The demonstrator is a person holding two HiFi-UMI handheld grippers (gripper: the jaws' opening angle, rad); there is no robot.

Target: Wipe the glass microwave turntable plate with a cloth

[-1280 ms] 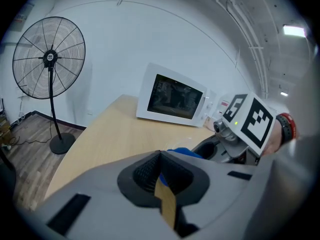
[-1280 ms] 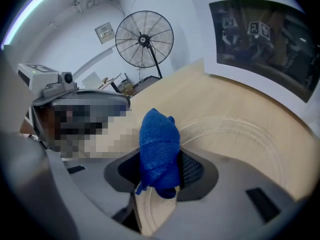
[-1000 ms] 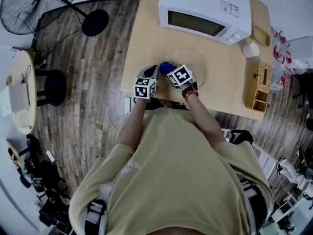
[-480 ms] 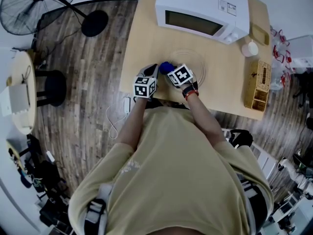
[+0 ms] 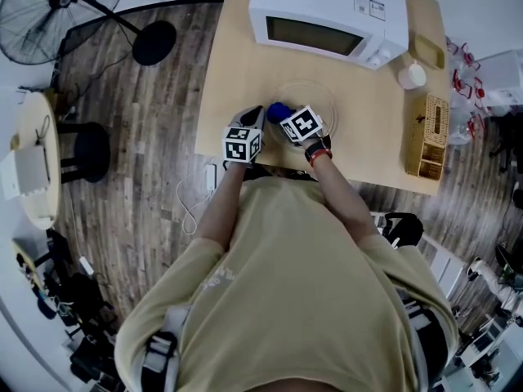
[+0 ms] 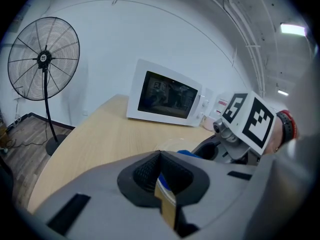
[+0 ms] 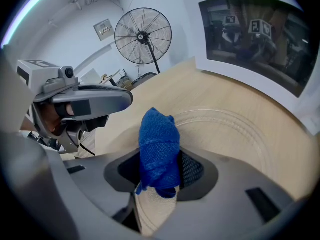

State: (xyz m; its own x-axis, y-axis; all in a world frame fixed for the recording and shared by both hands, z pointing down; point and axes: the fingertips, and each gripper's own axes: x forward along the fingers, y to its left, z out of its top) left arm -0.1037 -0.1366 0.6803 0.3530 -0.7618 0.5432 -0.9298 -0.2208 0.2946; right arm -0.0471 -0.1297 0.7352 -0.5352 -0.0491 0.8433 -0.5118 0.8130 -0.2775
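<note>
While the right gripper [image 5: 283, 118] stays clamped on the blue cloth [image 7: 159, 151], almost nothing shifts: it still sits on the plate [image 5: 324, 107] in front of the microwave [image 5: 327, 11], left gripper [image 5: 257, 118] pinched shut alongside. Wiping looks barely started.

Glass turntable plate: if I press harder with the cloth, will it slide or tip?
The glass turntable plate lies flat on the smooth table, so it would likely skate rather than tip. The left gripper seems shut on its rim, which should steady it. Being clear glass, it is probably stiff but breakable.
</note>
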